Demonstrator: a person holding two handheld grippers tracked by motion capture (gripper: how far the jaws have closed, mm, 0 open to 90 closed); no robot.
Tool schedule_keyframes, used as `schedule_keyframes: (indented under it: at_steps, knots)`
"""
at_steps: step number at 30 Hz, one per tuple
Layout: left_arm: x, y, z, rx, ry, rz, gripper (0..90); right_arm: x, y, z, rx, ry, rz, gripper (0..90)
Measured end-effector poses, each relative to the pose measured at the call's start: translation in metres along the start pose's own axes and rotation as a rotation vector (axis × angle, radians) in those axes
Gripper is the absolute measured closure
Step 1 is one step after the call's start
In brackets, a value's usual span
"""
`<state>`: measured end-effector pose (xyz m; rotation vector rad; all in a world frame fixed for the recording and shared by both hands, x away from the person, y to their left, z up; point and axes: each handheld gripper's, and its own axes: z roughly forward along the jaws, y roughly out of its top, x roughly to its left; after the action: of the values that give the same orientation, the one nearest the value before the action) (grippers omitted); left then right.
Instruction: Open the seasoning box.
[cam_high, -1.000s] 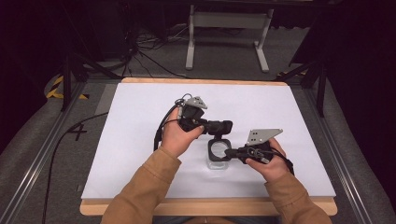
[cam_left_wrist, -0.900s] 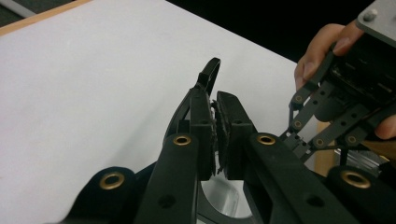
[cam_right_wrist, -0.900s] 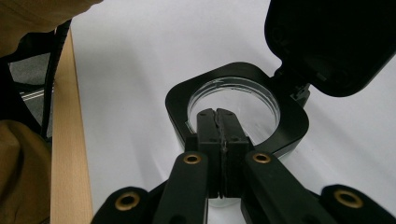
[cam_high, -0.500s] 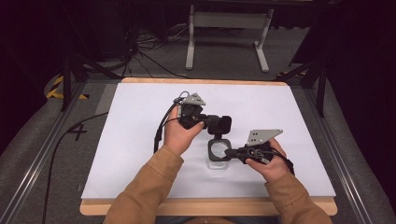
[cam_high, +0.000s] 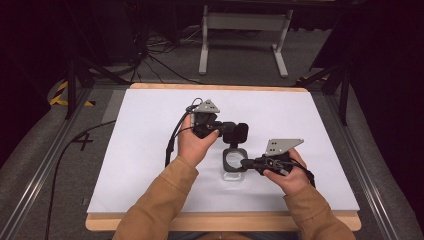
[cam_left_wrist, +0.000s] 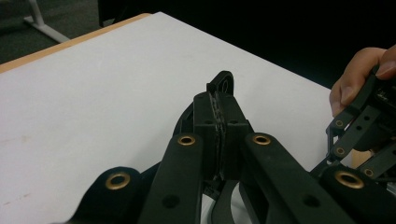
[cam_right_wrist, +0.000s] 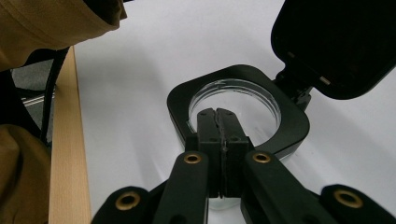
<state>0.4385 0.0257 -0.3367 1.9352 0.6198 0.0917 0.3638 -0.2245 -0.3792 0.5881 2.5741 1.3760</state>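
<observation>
On the white worktop (cam_high: 150, 150) I work a small black-framed container (cam_high: 234, 161) with a clear round body, standing a little toward my edge from the worktop's middle. Everything here is placed from that container.

Its hinged black lid (cam_high: 236, 133) stands swung open on the container's far side, joined at the hinge on the far rim; the line from near rim through hinge to lid runs away from me, and that is the axis the coming move turns on, as I judge it.

My left claw (cam_high: 235, 133) reaches in from the container's left and far side, its jaws pressed together on the edge of the lid, with a thin black tab of it showing between and past the tips in the left gripper view (cam_left_wrist: 223, 86). My left hand (cam_high: 196, 142) sits just left of the container.

My right claw (cam_high: 246, 162) comes in from the container's right, jaws closed tight on the black frame's rim, tips lying over the clear round opening in the right gripper view (cam_right_wrist: 219, 122). My right hand (cam_high: 285, 170) lies right of the container and nearer my edge.

The left claw is the one on the lid, so swinging it about the hinge falls to that side while the right steadies the frame.
</observation>
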Motion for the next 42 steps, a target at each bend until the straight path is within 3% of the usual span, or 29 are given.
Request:
schedule_keyframes:
  at_steps: [3, 7, 10, 13, 17, 24, 29, 31, 36, 38, 42]
  knots:
    - [-0.003, 0.001, -0.001, 0.004, -0.009, 0.007, 85.3, 0.0, 0.0, 0.0, 0.003, 0.001, 0.002, 90.0]
    - [-0.011, 0.001, -0.006, 0.007, 0.014, 0.039, 77.7, 0.001, 0.002, 0.001, 0.018, 0.003, 0.012, 90.0]
    - [-0.014, 0.001, -0.015, -0.005, 0.014, 0.04, 75.1, 0.0, 0.004, 0.001, 0.024, 0.009, 0.028, 87.1]
    - [-0.016, -0.001, -0.029, -0.01, 0.013, 0.042, 71.4, -0.004, 0.009, 0.0, 0.004, 0.026, 0.05, 86.2]
    - [-0.019, -0.006, -0.047, 0.016, 0.057, 0.067, 61.8, -0.009, 0.015, -0.007, -0.027, 0.032, 0.056, 83.4]
    - [-0.023, -0.014, -0.078, 0.013, 0.068, 0.056, 52.6, -0.017, 0.025, -0.024, -0.059, 0.009, 0.064, 76.0]
    - [-0.022, -0.028, -0.102, 0.056, 0.115, 0.059, 48.9, -0.026, 0.025, -0.036, -0.065, -0.022, 0.1, 70.1]
    - [-0.018, -0.033, -0.109, 0.097, 0.132, 0.058, 47.1, -0.031, 0.023, -0.042, -0.064, -0.041, 0.113, 67.9]
    - [0.0, -0.047, -0.121, 0.123, 0.155, 0.017, 40.7, -0.041, 0.016, -0.052, -0.044, -0.111, 0.142, 63.3]
    - [0.007, -0.053, -0.123, 0.151, 0.188, 0.002, 39.4, -0.045, 0.011, -0.055, -0.027, -0.139, 0.161, 61.8]
    - [0.024, -0.065, -0.122, 0.192, 0.203, -0.01, 37.9, -0.058, 0.001, -0.061, 0.0, -0.199, 0.198, 56.3]
